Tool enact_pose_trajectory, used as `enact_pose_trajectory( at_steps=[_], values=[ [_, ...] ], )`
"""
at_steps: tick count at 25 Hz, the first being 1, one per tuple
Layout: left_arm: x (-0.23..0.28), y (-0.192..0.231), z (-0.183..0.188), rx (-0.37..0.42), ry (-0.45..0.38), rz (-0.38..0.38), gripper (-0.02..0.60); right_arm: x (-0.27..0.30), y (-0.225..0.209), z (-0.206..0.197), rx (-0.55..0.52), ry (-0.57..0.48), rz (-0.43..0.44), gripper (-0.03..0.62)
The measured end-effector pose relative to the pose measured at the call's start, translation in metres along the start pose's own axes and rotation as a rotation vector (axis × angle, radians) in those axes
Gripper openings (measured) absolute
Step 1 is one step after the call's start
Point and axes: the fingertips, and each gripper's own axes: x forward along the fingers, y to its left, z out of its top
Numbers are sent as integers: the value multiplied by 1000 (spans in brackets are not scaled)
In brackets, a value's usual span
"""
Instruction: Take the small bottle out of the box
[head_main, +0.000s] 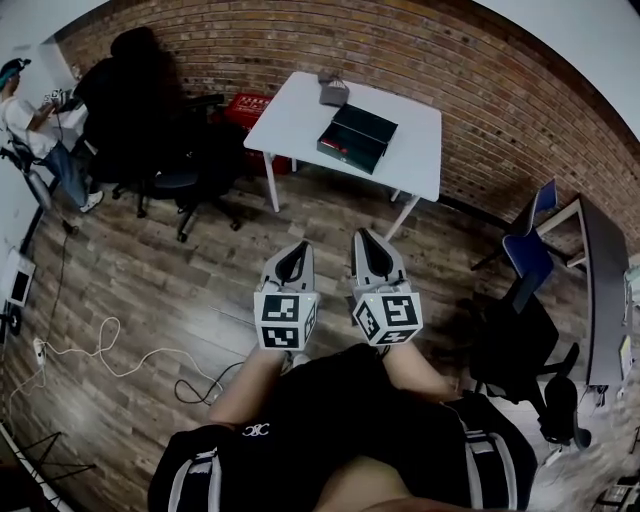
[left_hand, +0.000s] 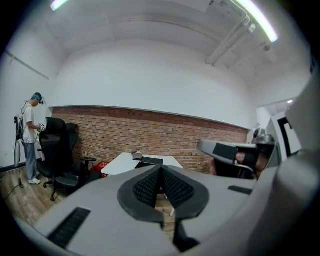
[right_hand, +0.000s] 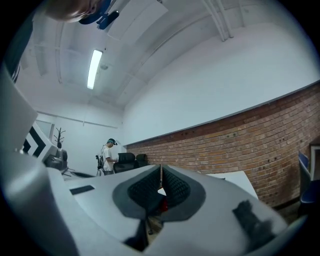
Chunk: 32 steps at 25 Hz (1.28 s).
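The person held both grippers side by side, low in front of the body and pointing forward. The left gripper had its jaws pressed together, empty. The right gripper, just beside it, was likewise closed and empty. Bare forearms reached forward behind them.

**Surface finish findings**

Your left gripper and right gripper show smooth, matt grey plastic shells. Their pads are black and ribbed.
Floor: wood-look planks, slight sheen.
Wall: rough brick.
Table: smooth white top.
Box: dark, faintly glossy.
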Motion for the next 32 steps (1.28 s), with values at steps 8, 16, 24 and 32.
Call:
enact_pose_trajectory(
  at_steps=[8, 16, 24, 32],
  values=[
    [25, 0, -2, 19, 13, -58, 12, 10, -12, -7, 2, 8, -45, 32],
    [72, 11, 9, 65, 40, -49, 12, 65, -46, -8, 50, -13, -38, 32],
    [135, 26, 37, 66, 27, -24, 12, 124, -87, 2, 39, -19, -17, 32],
    [207, 15, 49, 68, 51, -32, 12, 164, -146, 1, 43, 10, -19, 32]
  ],
)
